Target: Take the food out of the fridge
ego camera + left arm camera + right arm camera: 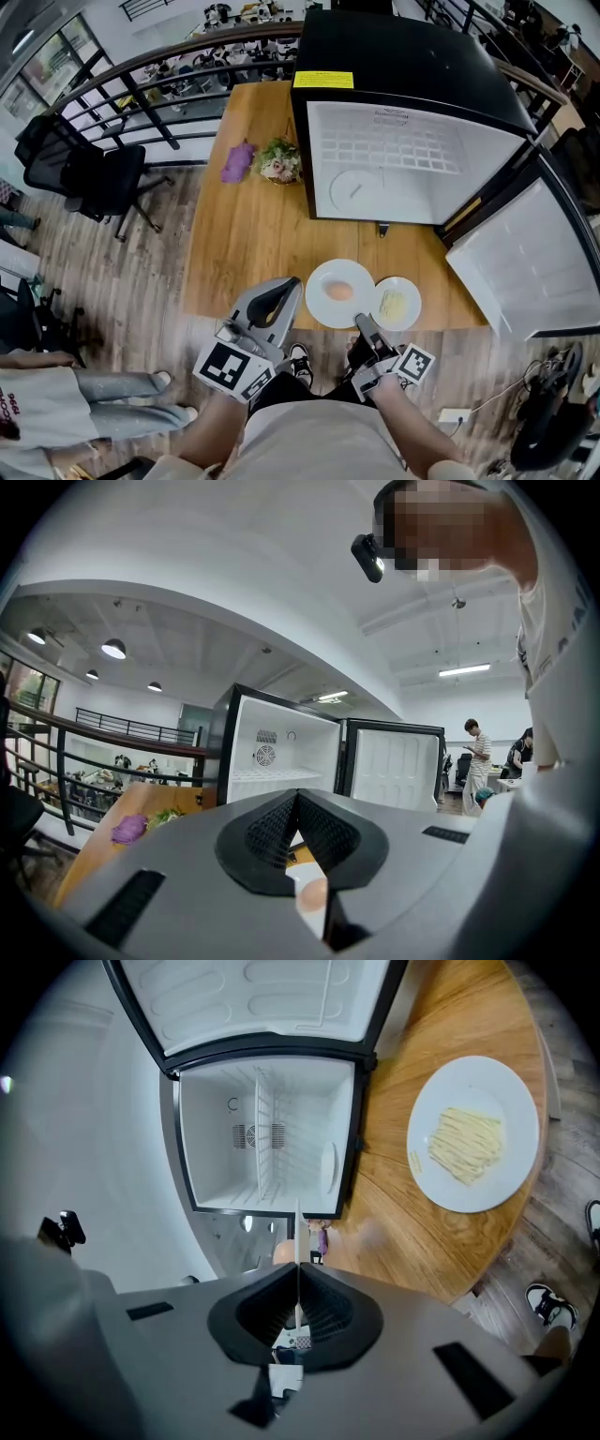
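Note:
A black fridge (403, 75) stands open on the wooden table (244, 234), its door (525, 253) swung to the right. At the table's front edge is a white plate (323, 281) with a peach egg-like piece (340, 292). My right gripper (364, 323) is shut on that plate's near rim, which shows edge-on as a thin white line between the jaws (298, 1265). A smaller plate of pale noodles (397, 303) (469, 1143) sits just to the right. My left gripper (289, 289) (298, 797) hovers left of the egg plate, shut and holding nothing.
A purple item (238, 161) and a leafy salad (278, 159) lie on the table left of the fridge. Inside the fridge are a wire shelf (267, 1133) and a round white shape (354, 190) on its floor. A railing and office chair stand beyond the table.

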The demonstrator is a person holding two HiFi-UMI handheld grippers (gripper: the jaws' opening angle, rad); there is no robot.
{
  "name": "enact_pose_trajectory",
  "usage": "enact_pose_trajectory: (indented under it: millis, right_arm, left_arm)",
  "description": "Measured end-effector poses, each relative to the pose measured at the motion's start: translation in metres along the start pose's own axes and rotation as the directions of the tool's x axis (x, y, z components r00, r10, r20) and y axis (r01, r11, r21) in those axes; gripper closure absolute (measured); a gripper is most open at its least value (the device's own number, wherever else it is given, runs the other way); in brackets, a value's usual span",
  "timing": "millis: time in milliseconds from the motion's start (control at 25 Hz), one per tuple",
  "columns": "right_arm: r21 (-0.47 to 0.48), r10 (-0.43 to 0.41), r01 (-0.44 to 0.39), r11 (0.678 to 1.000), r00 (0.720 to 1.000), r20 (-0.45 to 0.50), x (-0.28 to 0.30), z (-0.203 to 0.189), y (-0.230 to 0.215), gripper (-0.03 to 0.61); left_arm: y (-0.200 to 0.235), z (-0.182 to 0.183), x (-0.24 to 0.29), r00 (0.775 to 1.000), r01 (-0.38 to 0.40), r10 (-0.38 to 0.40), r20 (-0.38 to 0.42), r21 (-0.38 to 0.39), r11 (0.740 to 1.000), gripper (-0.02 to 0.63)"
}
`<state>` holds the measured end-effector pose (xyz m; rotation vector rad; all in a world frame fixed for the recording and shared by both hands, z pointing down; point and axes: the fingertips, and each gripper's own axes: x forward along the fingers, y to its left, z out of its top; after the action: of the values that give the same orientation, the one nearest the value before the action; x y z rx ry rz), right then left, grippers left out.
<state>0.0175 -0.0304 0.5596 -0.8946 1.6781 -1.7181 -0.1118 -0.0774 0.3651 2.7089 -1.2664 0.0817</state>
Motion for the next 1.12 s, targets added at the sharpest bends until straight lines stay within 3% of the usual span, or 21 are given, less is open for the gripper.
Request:
enact_pose_trajectory:
  millis: [560,1120]
  right_arm:
    - [0.011,-0.078,0.079,0.997,0.996,-0.035,-0.029,-0.014,-0.081,0.552]
    - [0.047,-0.105,0.108,0.993,0.993,-0.053,-0.033,-0.017,-0.116,0.552]
  left_arm:
    - [-0.003,-0.006,0.001,0.999,0.023,-0.023,-0.024,0.002,1.000,0.609]
    - [-0.004,-0.014,0.002,0.998,0.027,-0.027,-0.053,0.002,1.000,0.609]
